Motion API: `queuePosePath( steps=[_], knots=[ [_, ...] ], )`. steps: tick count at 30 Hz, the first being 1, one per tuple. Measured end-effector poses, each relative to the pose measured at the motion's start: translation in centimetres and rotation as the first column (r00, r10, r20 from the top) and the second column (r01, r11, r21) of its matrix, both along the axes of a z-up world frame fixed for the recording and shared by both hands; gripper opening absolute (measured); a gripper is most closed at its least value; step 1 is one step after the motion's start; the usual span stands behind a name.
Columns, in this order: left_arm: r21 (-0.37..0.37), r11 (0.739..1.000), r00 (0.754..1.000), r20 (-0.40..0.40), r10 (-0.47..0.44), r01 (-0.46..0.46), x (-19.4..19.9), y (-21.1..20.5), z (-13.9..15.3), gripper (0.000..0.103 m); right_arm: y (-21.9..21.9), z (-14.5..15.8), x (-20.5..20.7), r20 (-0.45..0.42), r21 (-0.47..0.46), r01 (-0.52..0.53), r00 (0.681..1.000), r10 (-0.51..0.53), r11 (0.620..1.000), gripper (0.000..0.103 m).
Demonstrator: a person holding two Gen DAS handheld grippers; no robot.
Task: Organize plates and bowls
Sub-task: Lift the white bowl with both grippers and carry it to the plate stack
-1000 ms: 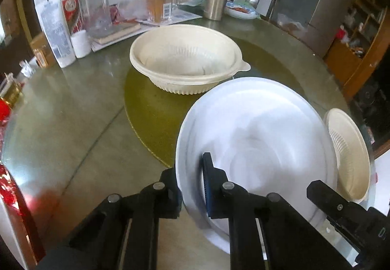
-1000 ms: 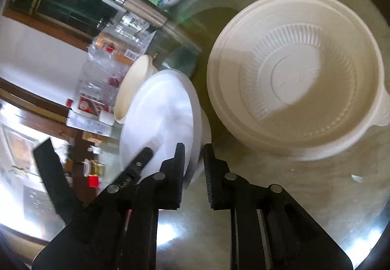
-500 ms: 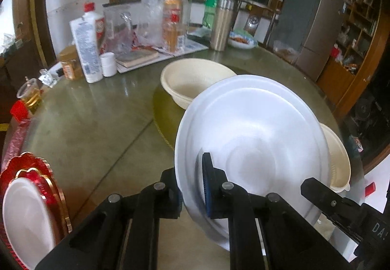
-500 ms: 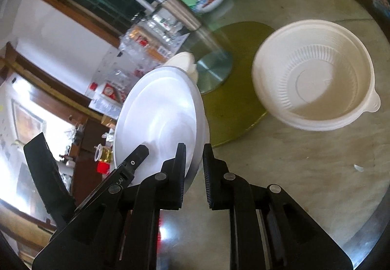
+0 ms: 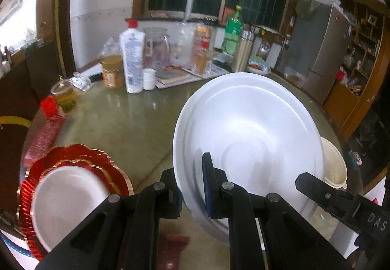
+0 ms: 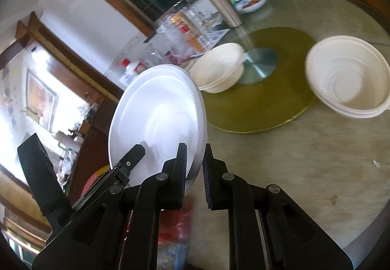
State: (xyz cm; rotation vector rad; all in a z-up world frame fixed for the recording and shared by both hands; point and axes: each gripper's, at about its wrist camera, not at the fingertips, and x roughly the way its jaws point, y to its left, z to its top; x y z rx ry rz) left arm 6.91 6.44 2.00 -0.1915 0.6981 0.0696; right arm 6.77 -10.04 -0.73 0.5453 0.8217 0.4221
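Your left tongs (image 5: 192, 187) are clamping the near rim of the white plate (image 5: 248, 138), one finger behind the rim and the blue-padded finger (image 5: 207, 187) on the plate's face. The plate is standing tilted on edge above the tabletop (image 5: 117, 123), spreading from the tongs toward one o'clock and filling the right half of the left wrist view.

Your right tongs (image 6: 195, 172) are pinching the same white plate (image 6: 156, 123) at its lower edge, the rim sitting between the two pads; here the plate is rising from the tongs toward eleven o'clock. Each view is also catching the other tool as a black arm at the plate's lower edge.

In the left wrist view, a red scalloped plate (image 5: 73, 162) with a white plate (image 5: 65, 199) lying in it is sitting at nine o'clock of the tongs, near the tabletop's edge. A cream bowl (image 5: 334, 165) is peeking out behind the held plate at three o'clock.

In the right wrist view, a cream bowl with a small tab (image 6: 348, 82) is sitting on the tabletop at two o'clock, at the edge of the green turntable (image 6: 275, 89). A tilted stack of cream bowls (image 6: 219, 72) is resting on that turntable at twelve o'clock. Bottles and jars (image 5: 132, 57) are crowding the far side.
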Motion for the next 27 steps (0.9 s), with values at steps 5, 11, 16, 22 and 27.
queuePosePath(
  steps=[5, 11, 16, 22, 27],
  knots=[
    [0.018, 0.998, 0.998, 0.036, 0.052, -0.053, -1.7, 2.2, 0.9, 0.012, 2.7, 0.8, -0.1, 0.021, -0.01, -0.063, 0.998, 0.063, 0.998, 0.011],
    [0.022, 0.992, 0.99, 0.079, 0.12, -0.123, -3.9, 5.2, 1.9, 0.012, 6.6, 1.8, -0.2, 0.042, -0.008, -0.152, 0.987, 0.152, 0.988, 0.011],
    [0.005, 0.981, 0.977, 0.09, 0.194, -0.196, -6.0, 8.3, 1.9, 0.012, 10.3, 1.8, -0.5, 0.037, -0.016, -0.244, 0.969, 0.244, 0.97, 0.011],
    [-0.008, 0.965, 0.963, 0.074, 0.261, -0.261, -7.8, 11.1, 1.1, 0.012, 14.1, 1.1, -0.8, 0.012, -0.037, -0.327, 0.945, 0.328, 0.944, 0.011],
    [-0.011, 0.956, 0.955, 0.052, 0.292, -0.292, -8.4, 12.4, 0.2, 0.012, 15.8, 0.3, -1.2, -0.009, -0.057, -0.36, 0.933, 0.36, 0.931, 0.011]
  ],
)
